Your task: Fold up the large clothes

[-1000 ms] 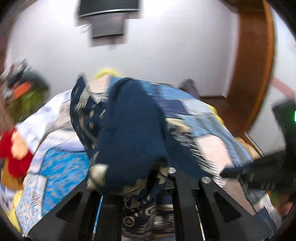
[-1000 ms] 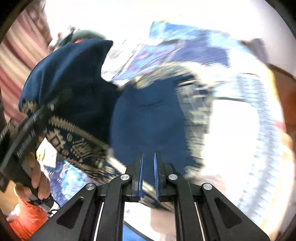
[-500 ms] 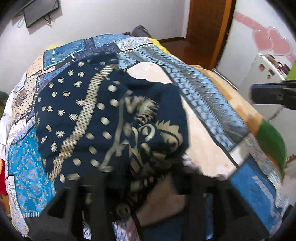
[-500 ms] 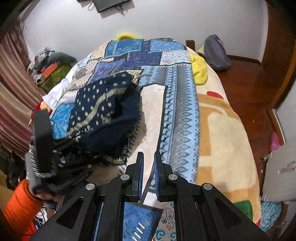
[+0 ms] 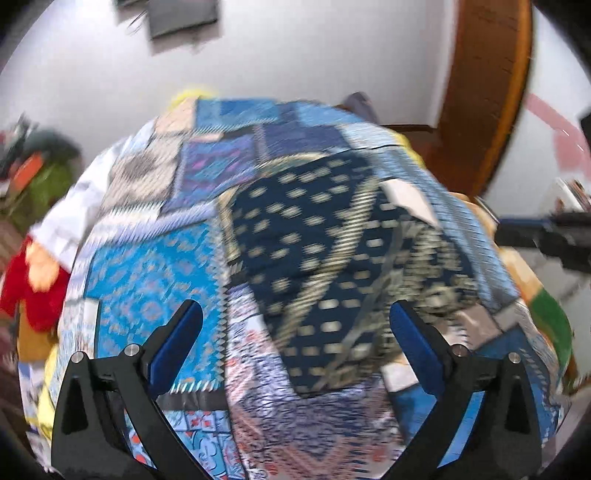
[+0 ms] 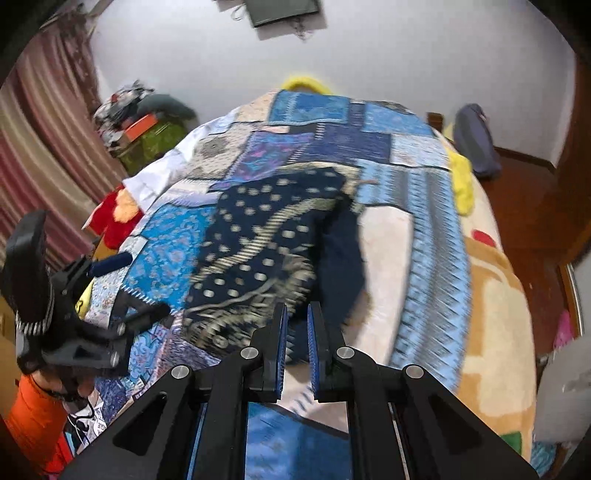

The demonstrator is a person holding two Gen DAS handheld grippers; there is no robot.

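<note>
Navy patterned garment (image 6: 273, 243) lies bunched on the bed (image 6: 491, 314), released. My left tongs (image 5: 295, 343) opening wide, nothing between; right tongs (image 6: 296, 347) pinched narrow, empty. Best regrip an edge and flatten before folding.

This is a bedroom in a home. A bed (image 6: 491, 302) fills most of the room, spread with a blue patchwork quilt (image 6: 373, 144) over a beige blanket. A dark flat screen (image 6: 282, 11) hangs on the plain white wall (image 6: 406, 55) above its far end. Striped reddish curtains (image 6: 48, 147) hang on one side, beside a heap of clothes and boxes (image 6: 140, 118). A wooden door frame (image 5: 487, 92) and polished wooden floor (image 6: 528, 206) lie on the other.
</note>
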